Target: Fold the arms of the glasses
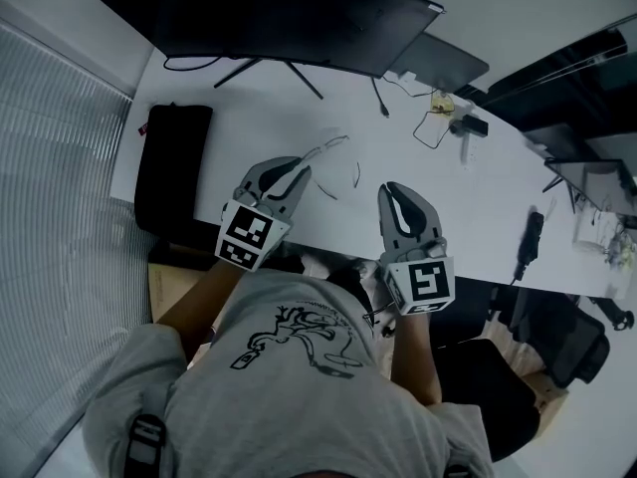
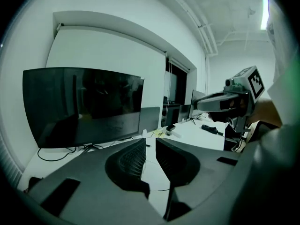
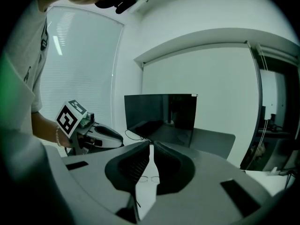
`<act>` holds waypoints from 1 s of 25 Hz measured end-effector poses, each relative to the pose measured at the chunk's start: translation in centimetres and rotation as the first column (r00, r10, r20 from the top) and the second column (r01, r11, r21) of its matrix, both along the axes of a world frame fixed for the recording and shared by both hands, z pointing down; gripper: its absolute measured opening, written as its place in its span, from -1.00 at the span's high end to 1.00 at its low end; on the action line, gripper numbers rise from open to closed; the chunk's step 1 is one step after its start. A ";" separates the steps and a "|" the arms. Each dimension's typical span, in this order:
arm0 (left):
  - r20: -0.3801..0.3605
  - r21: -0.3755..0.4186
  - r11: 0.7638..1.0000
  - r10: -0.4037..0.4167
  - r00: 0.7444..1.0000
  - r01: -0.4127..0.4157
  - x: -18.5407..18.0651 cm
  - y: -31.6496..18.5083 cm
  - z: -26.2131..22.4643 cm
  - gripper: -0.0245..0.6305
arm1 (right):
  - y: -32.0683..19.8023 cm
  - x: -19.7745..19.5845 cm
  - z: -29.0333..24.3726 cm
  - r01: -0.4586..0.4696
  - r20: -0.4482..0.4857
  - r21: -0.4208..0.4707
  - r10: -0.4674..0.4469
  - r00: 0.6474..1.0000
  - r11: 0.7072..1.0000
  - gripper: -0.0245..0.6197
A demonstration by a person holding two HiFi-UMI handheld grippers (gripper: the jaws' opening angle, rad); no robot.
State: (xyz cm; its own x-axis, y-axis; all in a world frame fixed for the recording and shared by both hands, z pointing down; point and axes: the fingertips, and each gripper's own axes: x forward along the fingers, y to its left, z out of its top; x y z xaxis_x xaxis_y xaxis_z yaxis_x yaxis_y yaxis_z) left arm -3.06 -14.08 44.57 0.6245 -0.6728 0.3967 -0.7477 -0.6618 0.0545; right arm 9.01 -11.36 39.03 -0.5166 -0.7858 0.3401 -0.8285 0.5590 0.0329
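Left gripper (image 2: 150, 143): jaws apart with a clear gap, clamped on nothing; only white desk shows between the ribbed pads. It is low over the near desk edge, its marker cube toward the person.
Right gripper (image 3: 151, 145): jaws barely apart, a thin slit at the tips, gripping nothing. It is beside the left gripper and clear of it.
Glasses (image 1: 338, 165): a thin wire pair lying on the desk just ahead of both grippers, between their tips. Neither gripper touches it. In the right gripper view the lenses (image 3: 150, 178) show through the slit between the jaws. The arms seem to be spread open, though the frame is too fine to be sure.
Desk (image 1: 448, 207): white and long.
Monitor (image 1: 269, 13): wide, dark, on a splayed stand at the far edge.
Black case (image 1: 174, 162): lying flat at the desk's left end, well apart from the glasses.
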 end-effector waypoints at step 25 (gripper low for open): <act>0.182 -0.271 0.958 0.142 0.973 -0.089 0.4 -4.9 17.9 0.58 | -4.7 3.9 20.8 -0.056 -0.258 -0.189 0.006 0.966 0.980 0.80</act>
